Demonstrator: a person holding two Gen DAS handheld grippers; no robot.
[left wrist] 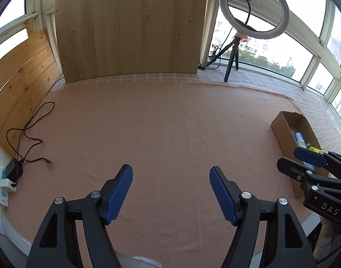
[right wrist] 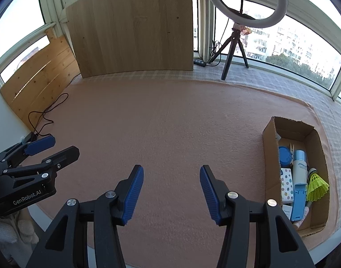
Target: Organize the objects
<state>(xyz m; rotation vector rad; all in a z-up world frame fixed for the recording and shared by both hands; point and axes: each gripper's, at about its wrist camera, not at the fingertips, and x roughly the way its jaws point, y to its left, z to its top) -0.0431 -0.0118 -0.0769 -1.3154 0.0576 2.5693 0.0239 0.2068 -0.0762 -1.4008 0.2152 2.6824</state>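
An open cardboard box (right wrist: pixel 269 134) lies at the right on the pink felt mat (right wrist: pixel 170 122). In it lie a blue round lid (right wrist: pixel 284 155), a white-and-blue bottle (right wrist: pixel 299 169), a dotted white pack (right wrist: pixel 287 186), a blue clip-like piece (right wrist: pixel 298 203) and a yellow-green shuttlecock (right wrist: pixel 316 184). My right gripper (right wrist: pixel 171 173) is open and empty over the mat, left of the box. My left gripper (left wrist: pixel 171 173) is open and empty over the mat's middle. The box also shows in the left wrist view (left wrist: pixel 282 122), partly hidden behind the right gripper (left wrist: pixel 292 156).
A ring light on a black tripod (right wrist: pixel 234 44) stands at the back right. A wooden board (right wrist: pixel 132 26) leans against the back windows, with a pine panel (left wrist: pixel 21 84) at the left. A black cable (left wrist: pixel 30 134) runs to a charger and power strip (left wrist: pixel 5 178) at the left edge.
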